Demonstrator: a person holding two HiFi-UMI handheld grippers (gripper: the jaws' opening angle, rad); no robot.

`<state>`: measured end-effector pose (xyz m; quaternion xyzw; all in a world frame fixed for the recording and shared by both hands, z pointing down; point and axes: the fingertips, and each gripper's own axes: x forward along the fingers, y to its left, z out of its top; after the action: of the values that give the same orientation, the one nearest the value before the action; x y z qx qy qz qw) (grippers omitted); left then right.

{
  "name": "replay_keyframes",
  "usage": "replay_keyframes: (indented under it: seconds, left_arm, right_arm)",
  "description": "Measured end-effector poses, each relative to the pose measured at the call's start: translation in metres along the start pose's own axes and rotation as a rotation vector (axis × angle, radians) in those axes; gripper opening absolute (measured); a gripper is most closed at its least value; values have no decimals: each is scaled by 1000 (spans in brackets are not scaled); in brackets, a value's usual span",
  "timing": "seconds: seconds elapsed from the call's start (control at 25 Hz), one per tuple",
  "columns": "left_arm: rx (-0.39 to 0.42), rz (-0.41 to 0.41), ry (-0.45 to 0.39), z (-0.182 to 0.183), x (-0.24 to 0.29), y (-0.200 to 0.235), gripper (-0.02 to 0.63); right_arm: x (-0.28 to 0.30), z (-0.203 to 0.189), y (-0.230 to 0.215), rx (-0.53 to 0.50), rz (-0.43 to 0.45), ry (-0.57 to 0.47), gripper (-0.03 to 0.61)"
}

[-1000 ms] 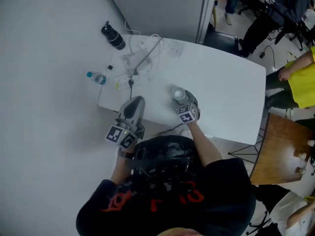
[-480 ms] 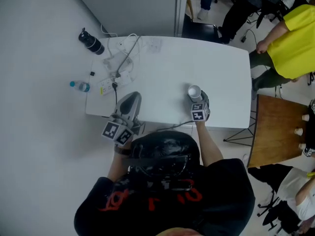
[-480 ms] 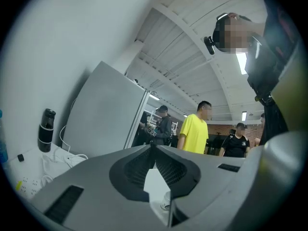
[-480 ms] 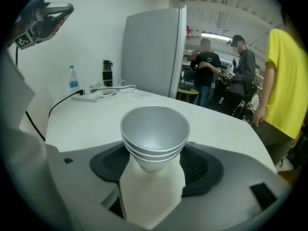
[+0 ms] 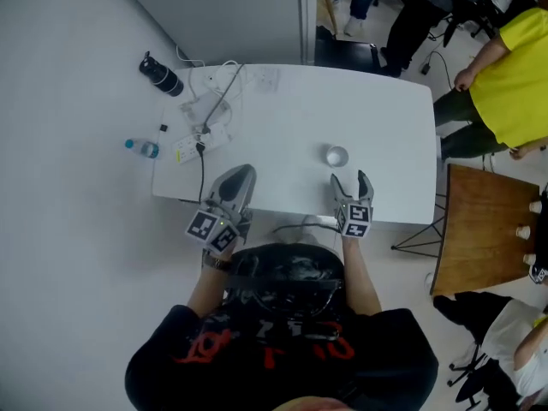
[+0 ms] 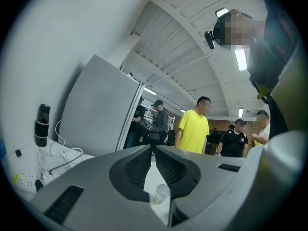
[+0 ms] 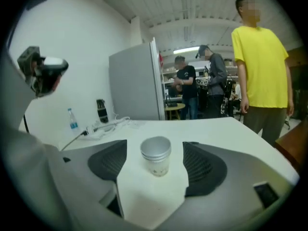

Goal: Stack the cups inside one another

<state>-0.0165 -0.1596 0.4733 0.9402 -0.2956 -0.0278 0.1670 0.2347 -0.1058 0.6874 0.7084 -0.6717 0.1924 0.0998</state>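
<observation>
A stack of paper cups (image 5: 336,156) with a silvery rim stands upright on the white table (image 5: 377,110), near its front edge. My right gripper (image 5: 351,178) sits just behind the stack, toward me, and its jaws are opening with nothing gripped. In the right gripper view the cups (image 7: 156,155) stand free ahead, in line with the gap of the right gripper (image 7: 155,146). My left gripper (image 5: 242,174) hovers over the table's front left with its jaws together and empty. In the left gripper view the cups (image 6: 161,193) show small through the slit of the left gripper (image 6: 153,150).
A black bottle (image 5: 161,74), a power strip with cables (image 5: 205,118) and a small water bottle (image 5: 142,148) lie at the table's far left. A wooden table (image 5: 484,229) stands at the right. Several people stand beyond the table, one in a yellow shirt (image 5: 514,67).
My right gripper was around the cups; it has let go and drawn back toward me, leaving the cups standing free. The left gripper shifted slightly.
</observation>
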Motion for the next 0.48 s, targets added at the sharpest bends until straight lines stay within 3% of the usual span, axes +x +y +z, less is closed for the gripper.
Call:
replay_keyframes:
  seconds: [0.08, 0.32, 0.48]
  left_arm:
    - [-7, 17, 19, -9, -3, -7, 32]
    - [7, 99, 21, -16, -26, -17, 32]
    - [7, 122, 17, -15, -45, -13, 24]
  right_arm:
    - [-26, 27, 10, 17, 36, -78, 345]
    - [-59, 93, 29, -52, 136, -158, 8]
    - [-82, 115, 52, -69, 174, -184, 5]
